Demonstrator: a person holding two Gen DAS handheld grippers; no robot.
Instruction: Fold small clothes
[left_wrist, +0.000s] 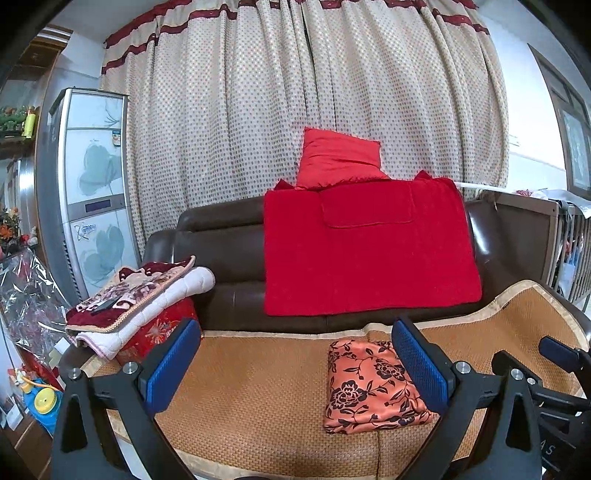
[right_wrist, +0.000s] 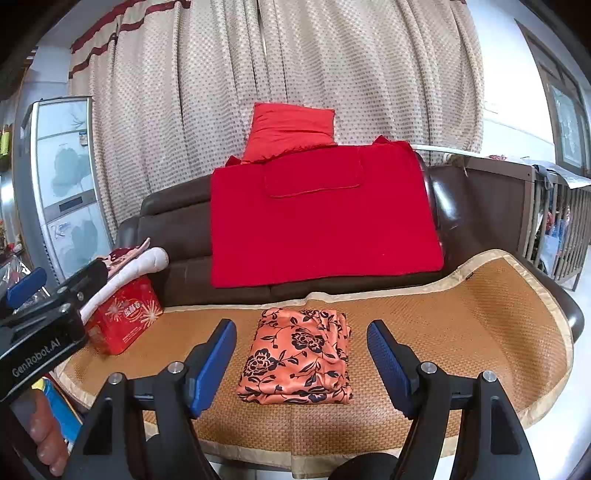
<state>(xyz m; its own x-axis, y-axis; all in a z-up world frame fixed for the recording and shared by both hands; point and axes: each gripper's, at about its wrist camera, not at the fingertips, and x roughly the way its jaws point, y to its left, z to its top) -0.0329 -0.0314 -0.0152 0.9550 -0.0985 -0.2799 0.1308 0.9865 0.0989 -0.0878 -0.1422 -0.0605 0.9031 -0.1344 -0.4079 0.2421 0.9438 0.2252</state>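
I am holding both my left gripper and right gripper released, empty. The folded floral cloth is looking slippery; a careless touch may undo its layers.

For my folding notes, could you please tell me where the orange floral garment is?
The orange floral garment lies folded on the woven mat, centred in the right wrist view, in front of the red blanket.
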